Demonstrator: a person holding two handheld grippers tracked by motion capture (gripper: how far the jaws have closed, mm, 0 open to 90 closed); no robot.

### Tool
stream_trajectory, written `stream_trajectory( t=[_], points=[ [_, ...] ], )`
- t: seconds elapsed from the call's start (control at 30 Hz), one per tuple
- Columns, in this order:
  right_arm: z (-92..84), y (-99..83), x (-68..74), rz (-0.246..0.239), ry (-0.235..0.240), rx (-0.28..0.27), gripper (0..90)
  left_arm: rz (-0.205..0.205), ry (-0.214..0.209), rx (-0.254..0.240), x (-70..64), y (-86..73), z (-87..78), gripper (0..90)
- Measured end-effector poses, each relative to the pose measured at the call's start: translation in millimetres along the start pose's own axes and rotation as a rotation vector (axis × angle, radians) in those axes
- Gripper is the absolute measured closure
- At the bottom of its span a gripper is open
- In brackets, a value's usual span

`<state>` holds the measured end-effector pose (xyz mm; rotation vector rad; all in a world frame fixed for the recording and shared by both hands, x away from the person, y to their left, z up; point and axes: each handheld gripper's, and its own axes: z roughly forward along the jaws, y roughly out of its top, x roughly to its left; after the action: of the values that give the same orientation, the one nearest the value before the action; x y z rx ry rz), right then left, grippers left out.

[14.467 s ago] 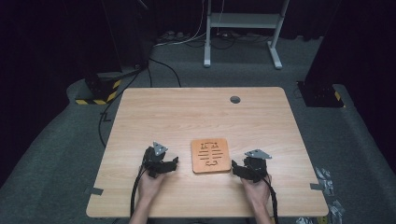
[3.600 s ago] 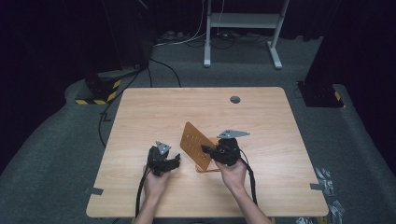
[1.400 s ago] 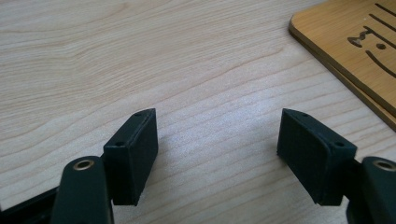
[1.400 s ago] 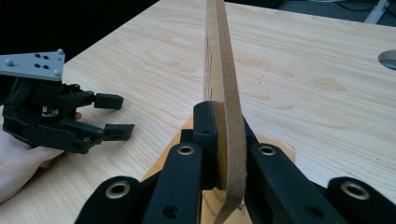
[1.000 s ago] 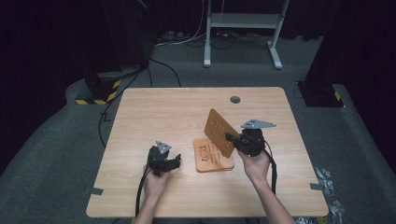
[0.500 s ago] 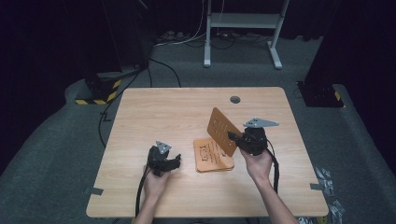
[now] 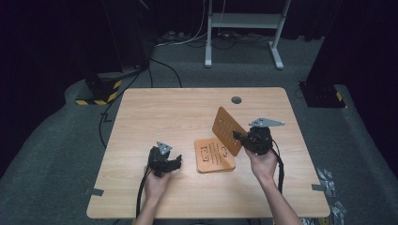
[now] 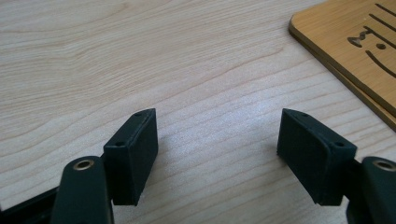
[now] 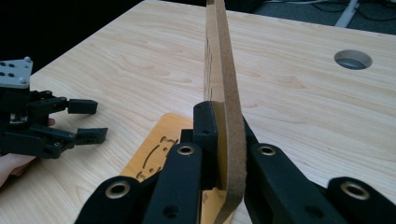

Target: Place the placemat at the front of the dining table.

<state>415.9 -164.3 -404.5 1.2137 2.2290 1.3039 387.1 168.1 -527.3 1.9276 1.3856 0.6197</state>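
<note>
A thin orange-brown wooden board [image 7: 226, 130] with cut slots stands tilted on edge above the table, and my right gripper [image 7: 238, 137] is shut on its lower edge. In the right gripper view the two jaws clamp that board [image 9: 223, 79] from both sides. A second, similar board [image 7: 213, 157] lies flat on the table just below and left of it, also seen under the jaws [image 9: 156, 144]. My left gripper [image 7: 177, 161] rests on the table left of the flat board, open, with bare wood between its jaws [image 8: 217, 135]. The flat board's corner [image 8: 355, 42] shows ahead to its right.
The wooden table [image 7: 164, 112] has a round hole [image 7: 236, 100] near its far edge. Grey carpet surrounds it, with cables and a white stand [image 7: 244, 21] beyond. Tape tabs [image 7: 94, 191] stick out at the front corners.
The right gripper has lifted the top board off the stack and carried it rightward, still upright; over the last second it drifted only slightly right. The left gripper has stayed put.
</note>
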Motion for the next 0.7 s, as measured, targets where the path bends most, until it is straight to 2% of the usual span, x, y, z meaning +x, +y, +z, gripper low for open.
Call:
stream_trajectory(
  t=[0.07,0.37,0.7],
  points=[
    [-1.4,-0.9,-2.5,0.015,-0.001,-0.001,86.4,0.003,-0.002,-0.003,0.3,-0.1,0.2,28.9],
    [-4.2,-0.1,-9.5,0.021,-0.024,-0.002,86.4,0.001,-0.001,0.0,0.1,0.0,0.0,28.9],
    [-8.1,3.3,-16.8,0.016,-0.046,-0.001,86.4,0.003,-0.001,0.0,0.2,0.0,0.0,28.9]
  ],
)
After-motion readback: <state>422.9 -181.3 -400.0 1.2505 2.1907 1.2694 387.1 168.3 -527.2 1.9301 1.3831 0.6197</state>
